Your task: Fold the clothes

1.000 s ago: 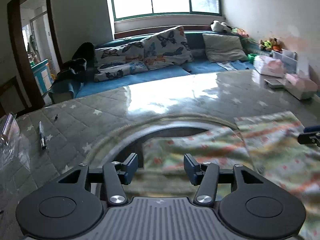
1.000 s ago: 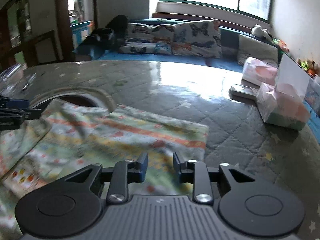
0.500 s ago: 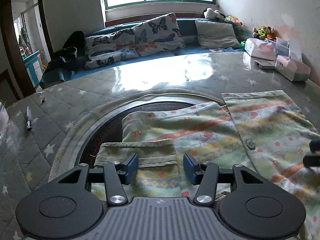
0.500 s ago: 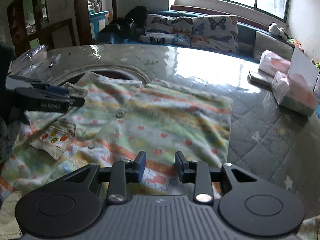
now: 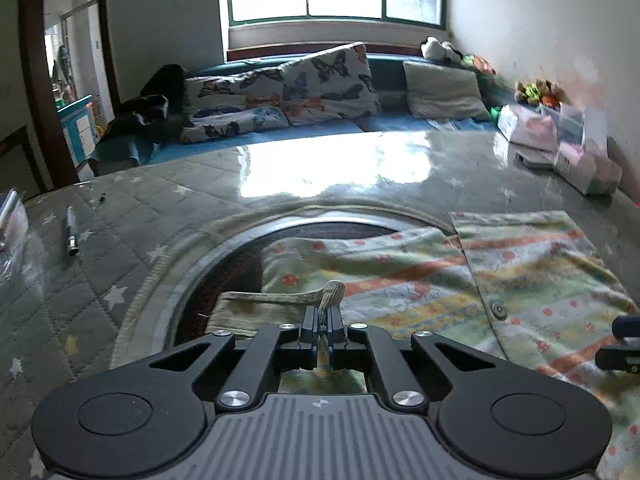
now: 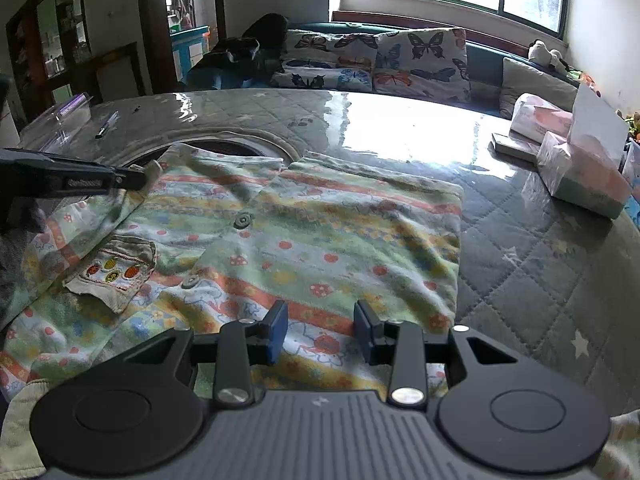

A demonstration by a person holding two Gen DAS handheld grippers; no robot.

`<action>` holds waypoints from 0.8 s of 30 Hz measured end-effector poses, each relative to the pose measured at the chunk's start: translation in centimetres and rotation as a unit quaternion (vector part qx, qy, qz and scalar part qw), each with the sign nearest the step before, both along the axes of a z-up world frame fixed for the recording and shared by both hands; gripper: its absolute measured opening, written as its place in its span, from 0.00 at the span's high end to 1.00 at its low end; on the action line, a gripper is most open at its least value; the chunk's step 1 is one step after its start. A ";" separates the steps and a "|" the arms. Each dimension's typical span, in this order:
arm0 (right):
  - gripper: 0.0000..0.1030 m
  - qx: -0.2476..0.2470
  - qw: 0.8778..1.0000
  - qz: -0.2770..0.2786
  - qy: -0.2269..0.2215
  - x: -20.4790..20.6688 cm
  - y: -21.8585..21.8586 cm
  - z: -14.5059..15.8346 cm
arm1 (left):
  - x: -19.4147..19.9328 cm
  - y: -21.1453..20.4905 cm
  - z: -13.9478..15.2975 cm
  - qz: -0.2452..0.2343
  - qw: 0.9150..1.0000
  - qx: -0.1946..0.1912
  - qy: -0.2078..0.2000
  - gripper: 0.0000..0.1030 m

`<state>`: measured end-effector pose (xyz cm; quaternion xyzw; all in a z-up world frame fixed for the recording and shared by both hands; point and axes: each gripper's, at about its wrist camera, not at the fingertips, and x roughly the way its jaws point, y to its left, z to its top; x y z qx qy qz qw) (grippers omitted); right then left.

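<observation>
- Lying at the far left of the table [image 5: 168,216], a pen [image 5: 71,232] and a clear plastic bag [image 6: 60,120] are sitting well apart from the work, likely set aside so the cloth has room.
- Pinching a ribbed cuff [image 5: 331,294], the left hand-held gripper [image 5: 321,330] is sitting with its jaws drawn tight together on the fabric, so the cuff is standing up in a small bunch above the fingers; this grip looks suited to carrying the sleeve across the body of the garment.
- Spreading over the near middle of the table, the patterned garment [image 6: 320,240] is lying buttoned-side up, its left part draping over a round dark opening [image 5: 240,264] in the table cover, its right part resting flat.
- Showing on the near left of the garment, a small beige pocket [image 6: 112,272] with fruit pictures is lying slightly rumpled.
- Hovering just above the near hem, the right hand-held gripper [image 6: 320,330] is standing with its jaws wide apart and holding nothing, probably waiting to pin or take an edge.
- Resting at the far right, tissue packs [image 6: 580,172] are staying clear of the cloth.
</observation>
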<state>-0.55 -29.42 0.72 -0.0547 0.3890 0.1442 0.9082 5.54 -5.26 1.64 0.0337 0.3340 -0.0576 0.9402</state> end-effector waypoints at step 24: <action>0.59 -0.010 1.000 -0.002 -0.004 -0.2 0.4 -0.1 | -12.8 14.5 5.4 0.188 0.976 -0.063 -0.088 0.96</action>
